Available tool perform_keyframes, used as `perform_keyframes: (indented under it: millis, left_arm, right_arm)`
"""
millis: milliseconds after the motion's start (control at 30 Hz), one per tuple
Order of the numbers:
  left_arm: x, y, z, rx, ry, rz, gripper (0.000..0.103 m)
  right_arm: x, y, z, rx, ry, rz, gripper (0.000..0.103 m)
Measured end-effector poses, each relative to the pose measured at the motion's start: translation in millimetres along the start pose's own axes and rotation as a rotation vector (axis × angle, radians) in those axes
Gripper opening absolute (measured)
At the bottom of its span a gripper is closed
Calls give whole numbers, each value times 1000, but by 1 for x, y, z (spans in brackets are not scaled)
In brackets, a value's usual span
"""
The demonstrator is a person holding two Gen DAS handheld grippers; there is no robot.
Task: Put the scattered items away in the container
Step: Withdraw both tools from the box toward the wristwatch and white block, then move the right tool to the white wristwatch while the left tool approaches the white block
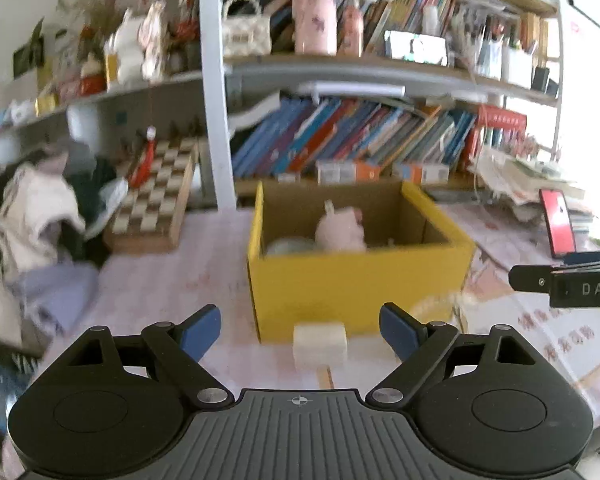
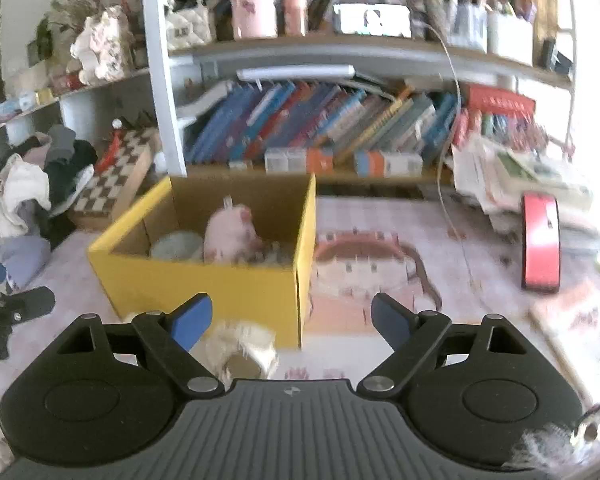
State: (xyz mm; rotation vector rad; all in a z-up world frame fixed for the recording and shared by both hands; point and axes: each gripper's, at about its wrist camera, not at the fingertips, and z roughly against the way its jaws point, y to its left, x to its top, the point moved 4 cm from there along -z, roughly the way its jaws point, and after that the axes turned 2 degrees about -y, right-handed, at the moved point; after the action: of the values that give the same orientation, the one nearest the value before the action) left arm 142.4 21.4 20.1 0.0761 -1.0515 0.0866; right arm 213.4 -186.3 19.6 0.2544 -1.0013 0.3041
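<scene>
A yellow cardboard box (image 1: pixel 356 280) (image 2: pixel 204 284) stands open on the desk with a pink plush toy (image 1: pixel 340 228) (image 2: pixel 230 234) and a pale round item (image 2: pixel 176 245) inside. In the left wrist view my left gripper (image 1: pixel 300 330) is open, and a small white block (image 1: pixel 320 344) lies on the desk between its blue fingers, untouched, just in front of the box. My right gripper (image 2: pixel 292 318) is open too. A fluffy cream scrunchie (image 2: pixel 242 346) lies on the desk near its left finger, at the box's front. The right gripper's side shows at the left view's right edge.
A bookshelf (image 1: pixel 340 144) full of books runs behind the box. A chequered board (image 1: pixel 156 196) and a heap of clothes (image 1: pixel 32 216) sit to the left. A red phone (image 2: pixel 540 240) leans on a stack of papers at the right. A patterned mat (image 2: pixel 380 264) covers the desk.
</scene>
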Motion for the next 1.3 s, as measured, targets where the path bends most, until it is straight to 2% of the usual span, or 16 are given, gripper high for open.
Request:
perform_keyframes:
  millis: [167,433,667,1300]
  left_arm:
    - [-33,-6,-1,8,73,-3,89]
    - [-53,-11,-6,32,138,-39,89]
    - [-58,-11,-14,36,177,-46,89]
    - [-56,-13,-34,41,220,-62,95]
  right_arm:
    - [-38,14,-2,10,89,22,86]
    - [-70,37,-11,55,206,66,86]
    - [-73,40,-20,61,247,68,87]
    - [-68,35,-41,43,275,71,93]
